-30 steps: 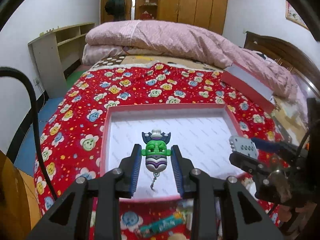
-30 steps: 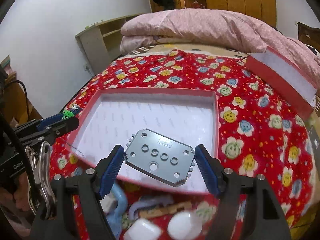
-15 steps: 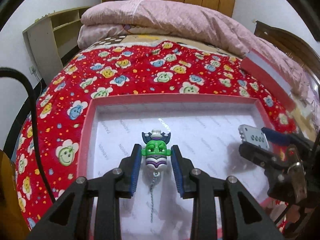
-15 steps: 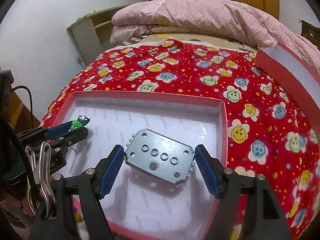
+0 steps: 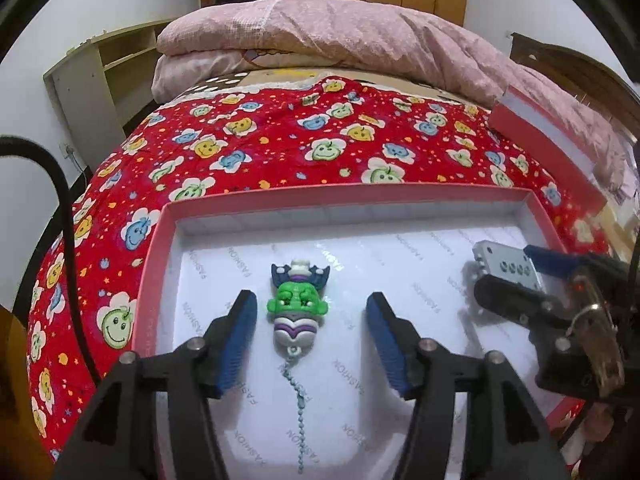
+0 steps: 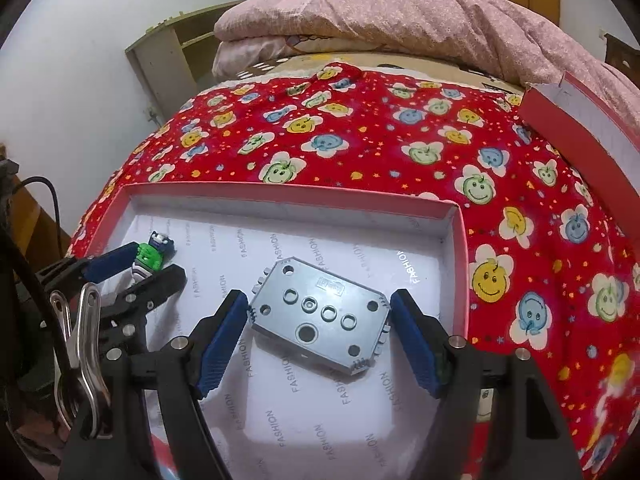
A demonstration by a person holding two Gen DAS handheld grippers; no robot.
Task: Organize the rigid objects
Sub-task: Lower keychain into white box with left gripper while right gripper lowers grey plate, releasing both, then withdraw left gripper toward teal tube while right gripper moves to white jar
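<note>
A green-faced keychain figure [image 5: 297, 308] with a bead chain lies on the white floor of the red-rimmed box [image 5: 152, 240]. My left gripper [image 5: 310, 340] is open around it, pads apart from it on both sides. My right gripper [image 6: 318, 338] straddles a grey plate with holes [image 6: 320, 316] that rests tilted on the box floor [image 6: 440, 276]; its blue pads stand just beside the plate's ends with small gaps. The plate and right gripper also show in the left wrist view [image 5: 506, 268]. The figure shows in the right wrist view [image 6: 150, 258].
The box sits on a red smiley-print bedspread [image 5: 280, 148]. The box lid [image 6: 580, 132] leans at the right. A pink quilt [image 5: 340, 36] lies folded at the bed's head. A shelf unit [image 5: 92, 76] stands by the left wall.
Both grippers lowered into the box. The left gripper opened and let the figure go onto the box floor. The right gripper's jaws widened slightly and the plate now rests on the floor.
</note>
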